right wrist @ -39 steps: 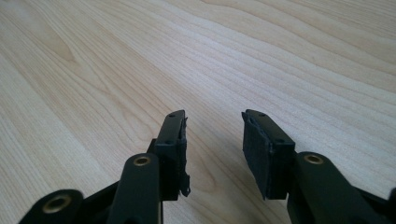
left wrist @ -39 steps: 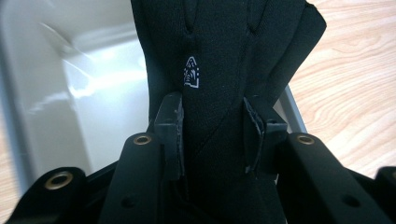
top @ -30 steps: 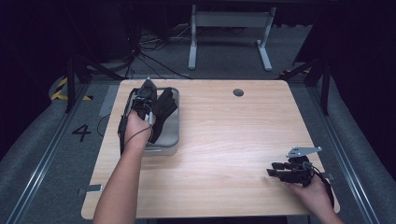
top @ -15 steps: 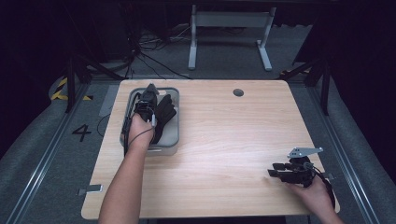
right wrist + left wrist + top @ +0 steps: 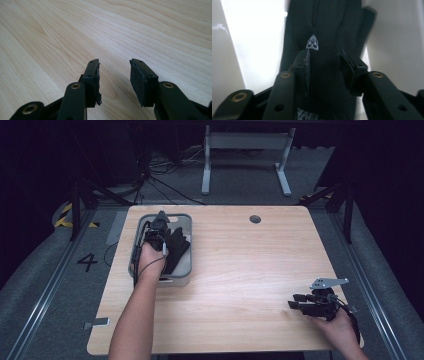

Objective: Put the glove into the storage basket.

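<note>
A grey bin [image 5: 185,222] stands on the left part of the wooden table [image 5: 240,265], and a black glove [image 5: 176,249] lies in it. My left gripper [image 5: 161,217] reaches down into the bin over the glove. In the left gripper view the black glove [image 5: 329,22], with a small white logo [image 5: 312,43], lies below and between the open jaws of my left gripper [image 5: 325,62], and I cannot tell whether they touch it. My right gripper [image 5: 295,301] rests low over the table's near right corner, open and holding nothing; its jaws frame bare wood [image 5: 114,67].
The bin's pale walls [image 5: 394,45] rise close on both sides of the left gripper. A small round hole [image 5: 255,219] sits in the table near its far edge. A metal stand [image 5: 245,142] and cables lie on the floor beyond the table.
My left gripper has moved a little farther into the bin, over the glove. The right gripper has stayed where it was.
</note>
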Tool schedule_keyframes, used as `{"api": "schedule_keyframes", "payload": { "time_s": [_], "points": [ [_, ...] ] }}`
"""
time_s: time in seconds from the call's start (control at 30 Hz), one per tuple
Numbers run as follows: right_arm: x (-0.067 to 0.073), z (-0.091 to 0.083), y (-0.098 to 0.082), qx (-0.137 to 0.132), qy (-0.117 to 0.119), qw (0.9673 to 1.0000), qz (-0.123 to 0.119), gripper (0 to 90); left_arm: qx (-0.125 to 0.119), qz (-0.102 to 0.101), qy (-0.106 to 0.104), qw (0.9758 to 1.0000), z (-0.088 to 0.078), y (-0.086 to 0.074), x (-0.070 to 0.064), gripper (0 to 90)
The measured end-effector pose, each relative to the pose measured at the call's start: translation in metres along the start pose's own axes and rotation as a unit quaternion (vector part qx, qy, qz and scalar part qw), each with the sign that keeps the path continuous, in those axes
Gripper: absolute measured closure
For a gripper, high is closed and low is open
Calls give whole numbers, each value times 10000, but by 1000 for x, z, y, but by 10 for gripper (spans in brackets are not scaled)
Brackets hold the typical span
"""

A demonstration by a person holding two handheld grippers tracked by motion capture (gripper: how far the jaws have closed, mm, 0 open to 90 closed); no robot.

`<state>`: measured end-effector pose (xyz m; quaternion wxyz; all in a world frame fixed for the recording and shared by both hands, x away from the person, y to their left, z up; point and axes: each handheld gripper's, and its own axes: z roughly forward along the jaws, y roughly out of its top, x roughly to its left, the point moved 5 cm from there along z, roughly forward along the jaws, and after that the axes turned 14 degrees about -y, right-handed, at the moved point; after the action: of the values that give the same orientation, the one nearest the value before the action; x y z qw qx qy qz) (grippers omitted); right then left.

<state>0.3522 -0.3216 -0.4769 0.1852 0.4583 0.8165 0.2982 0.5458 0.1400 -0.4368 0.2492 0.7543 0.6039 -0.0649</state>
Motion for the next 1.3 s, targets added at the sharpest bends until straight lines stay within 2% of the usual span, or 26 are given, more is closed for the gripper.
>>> {"api": "schedule_keyframes", "payload": {
  "time_s": [0.07,0.23,0.37,0.47,0.53,0.63,0.87,1.1,1.23,1.3],
  "points": [
    [0,0,0,-4,-5,10000,6,595,-66,27,-92,9999,-2,1,-2,542],
    [0,1,1,-11,20,10000,-9,593,-227,130,-103,9996,-11,0,-2,426],
    [0,3,3,-14,34,10000,-19,591,-453,281,-149,9985,-24,-3,-6,408],
    [0,4,5,-34,34,10000,-29,589,-506,394,-147,9978,-30,-5,-10,404],
    [-1,5,9,-77,54,9999,-58,589,-654,595,-209,9959,-42,-10,-19,406],
    [-3,5,13,-118,46,9999,-25,587,-773,787,-291,9935,-53,-15,-29,411],
    [-2,10,19,-112,69,9999,-71,586,-796,1145,-390,9895,-68,-31,-49,422],
    [-3,10,17,-103,60,9999,-63,584,-866,1579,-628,9816,-81,-49,-73,421],
    [-5,9,17,-107,48,9999,-27,583,-918,1863,-813,9748,-86,-62,-89,420],
    [-4,9,17,-99,43,9999,-45,581,-932,2021,-915,9706,-87,-70,-98,419]
  ]
}}
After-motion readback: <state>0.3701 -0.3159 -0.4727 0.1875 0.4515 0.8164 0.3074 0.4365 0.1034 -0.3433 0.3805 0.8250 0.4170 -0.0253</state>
